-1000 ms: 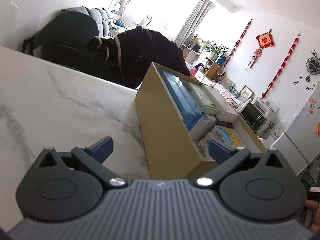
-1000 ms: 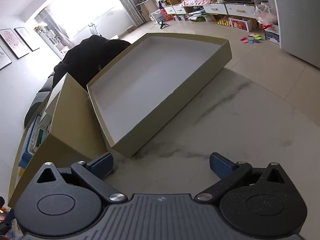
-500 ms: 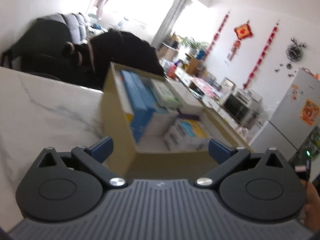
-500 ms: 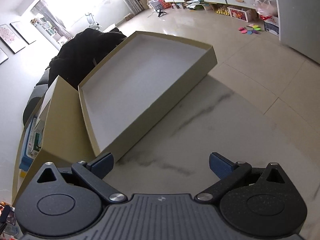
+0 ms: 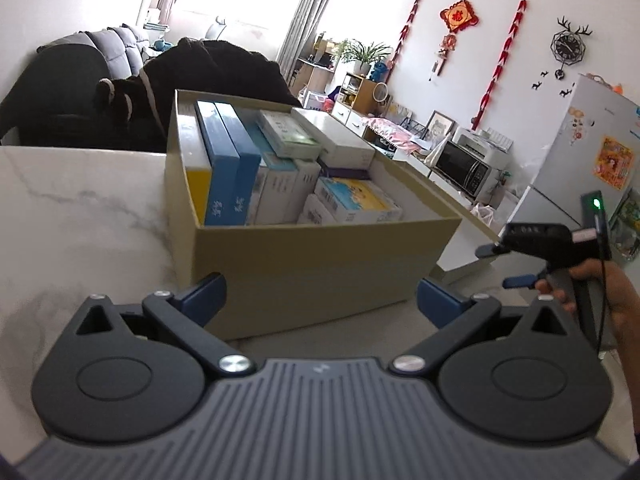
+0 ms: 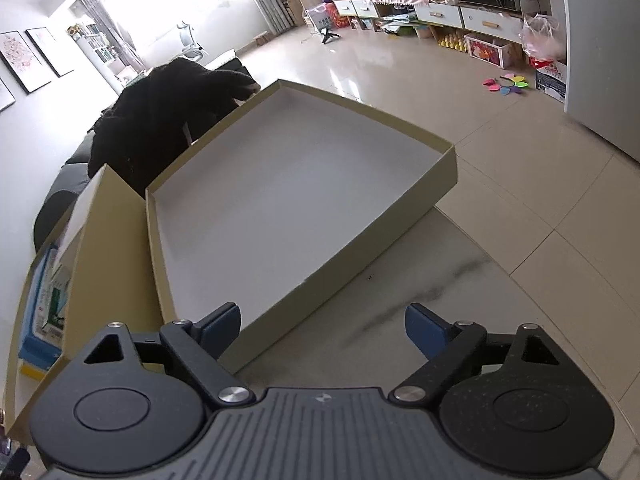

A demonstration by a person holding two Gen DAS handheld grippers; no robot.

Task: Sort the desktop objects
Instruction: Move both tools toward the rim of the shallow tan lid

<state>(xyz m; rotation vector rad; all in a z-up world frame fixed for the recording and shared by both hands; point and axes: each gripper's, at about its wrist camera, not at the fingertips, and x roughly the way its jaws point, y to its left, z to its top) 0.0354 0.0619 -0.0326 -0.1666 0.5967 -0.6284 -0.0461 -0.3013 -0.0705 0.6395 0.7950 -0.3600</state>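
1. Left wrist view: the left gripper (image 5: 320, 296) is wide open and holds nothing. Its two blue fingertips (image 5: 208, 292) stand apart in front of the near wall of the cardboard box (image 5: 320, 264). The box stands on the marble table (image 5: 80, 216) and is packed with small cartons: two blue cartons (image 5: 230, 164) upright at the left, white ones in the middle, and a yellow-and-blue carton (image 5: 356, 200) lying flat at the right.
2. Same view, right side: the right gripper (image 5: 506, 264) shows from the side in the person's hand (image 5: 600, 292), with its fingers spread and nothing between them. Behind the box, a black coat (image 5: 216, 68) lies over a chair. A microwave (image 5: 464, 166) and a fridge (image 5: 580, 152) stand by the far wall.
3. Compared with one second ago, the left camera now faces the box squarely and looks down into it. Earlier the box lay off to the right.
4. Right wrist view: the right gripper (image 6: 322, 322) is wide open and empty. The box lid (image 6: 280, 208) lies upside down just ahead, touching the side of the cardboard box (image 6: 108, 248) at the left. The left fingertip (image 6: 220, 322) overlaps the near corner of the lid in the picture.
5. Compared with one second ago, the lid appears closer and larger in the right view.
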